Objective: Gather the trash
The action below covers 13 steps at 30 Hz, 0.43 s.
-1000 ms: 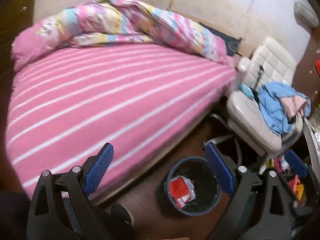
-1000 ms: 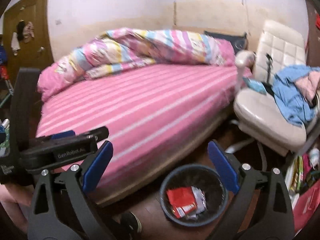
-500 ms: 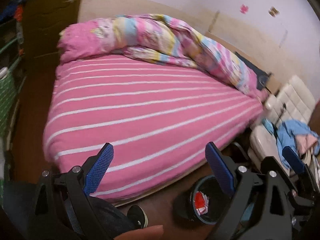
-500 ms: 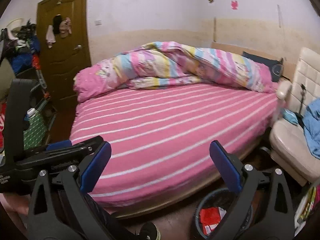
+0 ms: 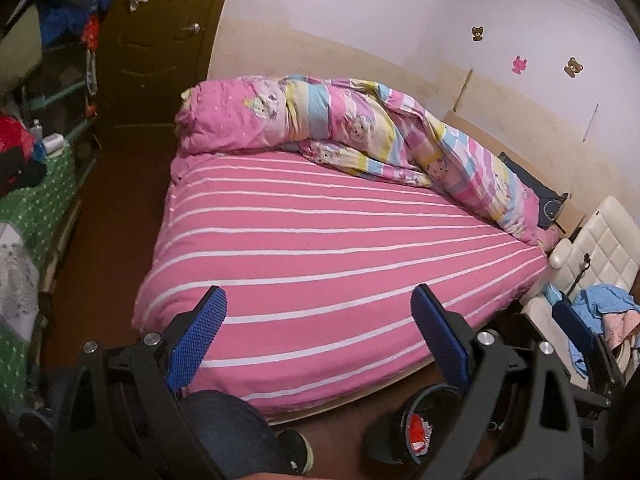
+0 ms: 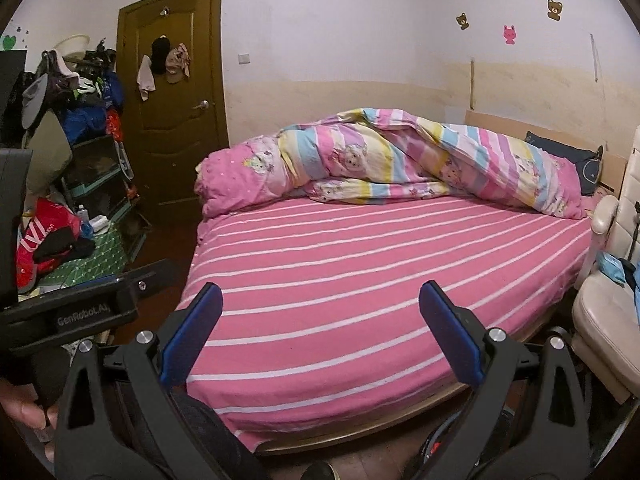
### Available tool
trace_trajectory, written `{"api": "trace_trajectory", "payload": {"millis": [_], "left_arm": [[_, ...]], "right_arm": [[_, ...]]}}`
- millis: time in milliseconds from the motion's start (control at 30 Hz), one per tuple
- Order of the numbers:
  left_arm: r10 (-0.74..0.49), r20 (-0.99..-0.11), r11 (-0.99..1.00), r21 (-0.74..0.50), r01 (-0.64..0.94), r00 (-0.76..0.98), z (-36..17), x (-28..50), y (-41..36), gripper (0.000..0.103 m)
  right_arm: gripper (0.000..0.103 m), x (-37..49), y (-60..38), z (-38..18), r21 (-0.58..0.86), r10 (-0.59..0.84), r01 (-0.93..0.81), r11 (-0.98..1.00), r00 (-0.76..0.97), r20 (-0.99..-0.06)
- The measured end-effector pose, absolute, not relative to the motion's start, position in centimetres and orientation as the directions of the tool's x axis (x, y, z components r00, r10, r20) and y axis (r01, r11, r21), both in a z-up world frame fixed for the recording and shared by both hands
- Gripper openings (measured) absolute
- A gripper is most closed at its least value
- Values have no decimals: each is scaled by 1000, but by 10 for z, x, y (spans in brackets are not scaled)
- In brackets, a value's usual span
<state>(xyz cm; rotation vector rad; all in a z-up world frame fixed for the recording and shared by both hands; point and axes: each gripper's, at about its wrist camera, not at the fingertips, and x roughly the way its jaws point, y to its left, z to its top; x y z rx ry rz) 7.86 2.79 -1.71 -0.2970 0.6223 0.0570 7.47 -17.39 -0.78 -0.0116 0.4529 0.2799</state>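
Observation:
A dark round trash bin (image 5: 434, 391) stands on the floor by the bed's near side, at the bottom of the left wrist view, with a red wrapper (image 5: 417, 426) inside. My left gripper (image 5: 318, 300) is open and empty, above and to the left of the bin, over the bed's edge. My right gripper (image 6: 320, 294) is open too, with nothing between its blue pads; only a sliver of the bin (image 6: 434, 446) shows behind its right finger. No loose trash shows on the bed.
A pink striped bed (image 5: 320, 248) with a bundled duvet (image 5: 360, 132) fills the middle. A white chair (image 5: 596, 256) holding blue clothes (image 5: 600, 300) stands at the right. Cluttered shelves (image 6: 92, 160) and a brown door (image 6: 176, 100) are at the left. The person's knee (image 5: 228, 420) and shoe (image 5: 298, 446) are below.
Both views have swung up and to the left. The bin slid from centre bottom to the frame's lower edge; the door and shelves came into view. Both grippers stayed open.

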Motion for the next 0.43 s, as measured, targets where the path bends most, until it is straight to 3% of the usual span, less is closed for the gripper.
{"api": "trace_trajectory", "payload": {"millis": [433], "left_arm": [[-32,-559,965,-233,-120,828,6,56,12,91]], "right_arm": [[97,48,-190,10,86,286,-274,958,880,-379]]}}
